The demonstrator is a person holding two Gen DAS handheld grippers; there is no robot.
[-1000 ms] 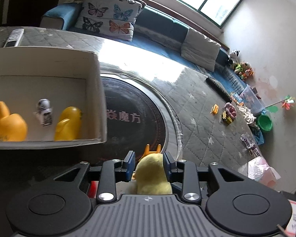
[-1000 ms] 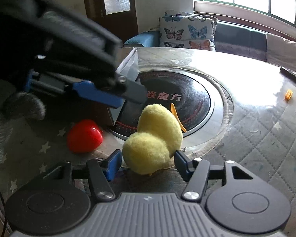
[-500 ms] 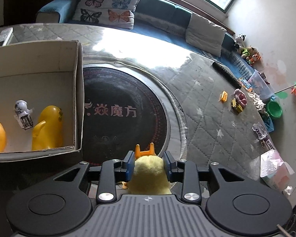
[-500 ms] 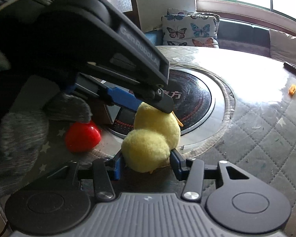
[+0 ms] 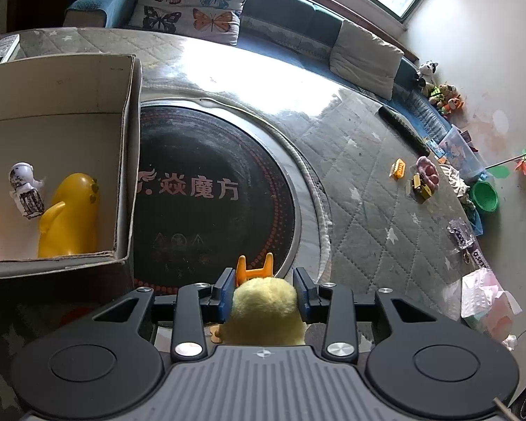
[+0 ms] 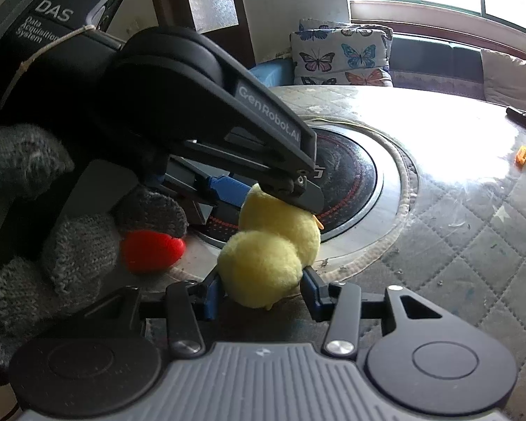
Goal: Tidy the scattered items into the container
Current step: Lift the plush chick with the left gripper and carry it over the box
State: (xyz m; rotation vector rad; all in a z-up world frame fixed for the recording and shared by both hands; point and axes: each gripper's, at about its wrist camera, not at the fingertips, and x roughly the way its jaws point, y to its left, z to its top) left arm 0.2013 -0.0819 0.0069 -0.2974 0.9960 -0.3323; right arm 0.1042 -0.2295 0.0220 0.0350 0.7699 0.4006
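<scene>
A yellow plush chick point(image 6: 273, 245) with orange feet point(image 5: 254, 268) rests on the table's quilted cover at the rim of the black round hotplate point(image 5: 207, 189). My left gripper point(image 5: 264, 287) is shut on its one end. It shows in the right wrist view as my left gripper point(image 6: 263, 193), reaching in from the left. My right gripper point(image 6: 261, 289) is shut on the plush's nearer round lobe. The cardboard box point(image 5: 126, 161) stands at the left and holds a yellow rubber duck point(image 5: 70, 217) and a small white figure point(image 5: 26, 189).
A red rounded toy point(image 6: 150, 251) lies beside a grey-gloved hand point(image 6: 80, 245), left of the plush. Small toys point(image 5: 422, 182) and an orange piece point(image 5: 398, 168) lie far right on the cover. A dark remote point(image 5: 401, 129) is at the far edge.
My left gripper came down over the plush chick from the box side and took hold of it. My right gripper's fingers narrowed onto the plush's near lobe.
</scene>
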